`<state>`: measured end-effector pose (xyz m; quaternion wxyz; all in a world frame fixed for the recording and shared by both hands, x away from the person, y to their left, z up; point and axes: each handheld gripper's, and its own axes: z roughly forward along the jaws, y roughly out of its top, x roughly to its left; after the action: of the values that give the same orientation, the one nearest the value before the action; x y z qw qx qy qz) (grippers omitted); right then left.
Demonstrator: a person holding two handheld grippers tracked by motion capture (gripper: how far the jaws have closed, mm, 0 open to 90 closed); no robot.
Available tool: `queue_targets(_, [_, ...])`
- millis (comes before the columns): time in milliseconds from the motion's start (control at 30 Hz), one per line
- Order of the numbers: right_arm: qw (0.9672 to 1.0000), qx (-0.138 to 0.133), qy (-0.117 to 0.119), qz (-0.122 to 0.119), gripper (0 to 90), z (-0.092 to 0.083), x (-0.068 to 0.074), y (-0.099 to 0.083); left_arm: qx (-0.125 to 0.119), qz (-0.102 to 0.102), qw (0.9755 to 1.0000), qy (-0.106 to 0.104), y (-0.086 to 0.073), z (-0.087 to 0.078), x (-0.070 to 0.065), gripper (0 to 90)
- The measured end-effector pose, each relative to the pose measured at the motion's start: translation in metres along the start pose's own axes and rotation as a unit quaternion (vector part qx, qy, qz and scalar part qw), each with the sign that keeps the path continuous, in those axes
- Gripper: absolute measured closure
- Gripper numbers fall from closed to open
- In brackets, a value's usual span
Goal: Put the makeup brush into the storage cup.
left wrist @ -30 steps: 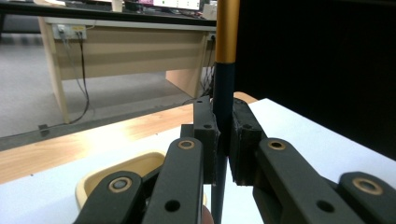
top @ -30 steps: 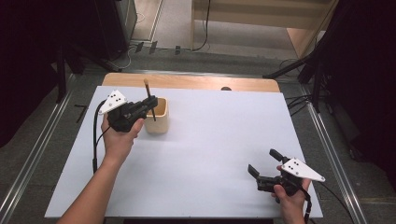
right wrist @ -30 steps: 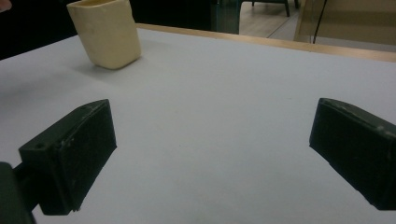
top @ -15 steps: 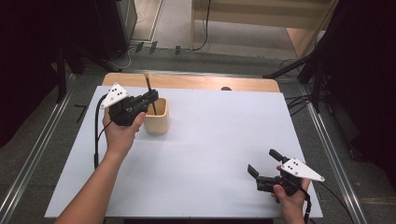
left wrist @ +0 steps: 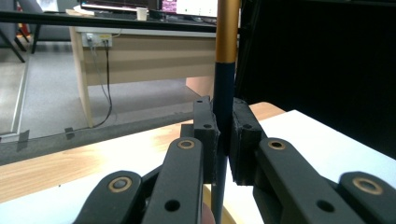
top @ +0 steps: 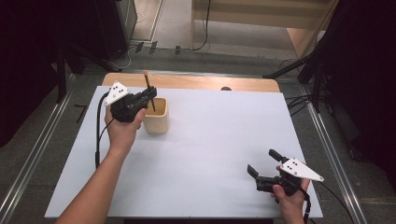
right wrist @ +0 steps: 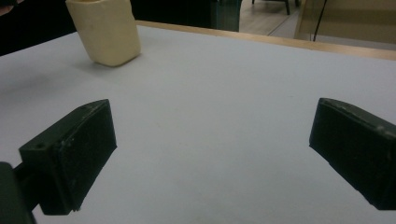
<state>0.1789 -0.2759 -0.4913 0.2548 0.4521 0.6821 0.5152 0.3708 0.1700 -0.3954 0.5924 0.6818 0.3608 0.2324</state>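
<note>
A cream cup (top: 156,122) stands on the white tabletop (top: 215,135) at the far left. My left gripper (top: 150,94) hovers just over the cup's left rim, shut on a slim pen (top: 148,88) with a dark shaft and an orange-gold top. The pen stands nearly upright, its lower end pointing into the cup's mouth. In the left gripper view the pen (left wrist: 224,93) is clamped between the two pads of the left gripper (left wrist: 224,128). My right gripper (top: 262,161) rests near the front right edge, open and holding nothing. In the right gripper view the right gripper (right wrist: 212,154) faces the cup (right wrist: 105,30) across bare tabletop.
A strip of wooden table edge (top: 205,83) runs along the far side of the white top. A small dark knob (top: 226,88) sits on that strip. Beyond it is floor with cables and a wooden desk (top: 261,11). A black cable (top: 98,130) trails from the left gripper.
The left gripper and its pen have shifted slightly up in the picture, so the pen's top stands higher. The right gripper has stayed put.
</note>
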Motion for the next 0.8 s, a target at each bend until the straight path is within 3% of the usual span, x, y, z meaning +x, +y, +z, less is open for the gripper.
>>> queue_targets(267, [1.0,0.0,0.001,-0.001,0.9,0.001,0.0,0.0,0.007,-0.009,0.9999,0.011,-0.009,0.004,0.004,83.9])
queue_targets(800, [1.0,0.0,-0.001,0.002,1.6,0.0,0.001,0.0,0.032,-0.009,0.9992,0.023,-0.028,0.01,0.008,83.8])
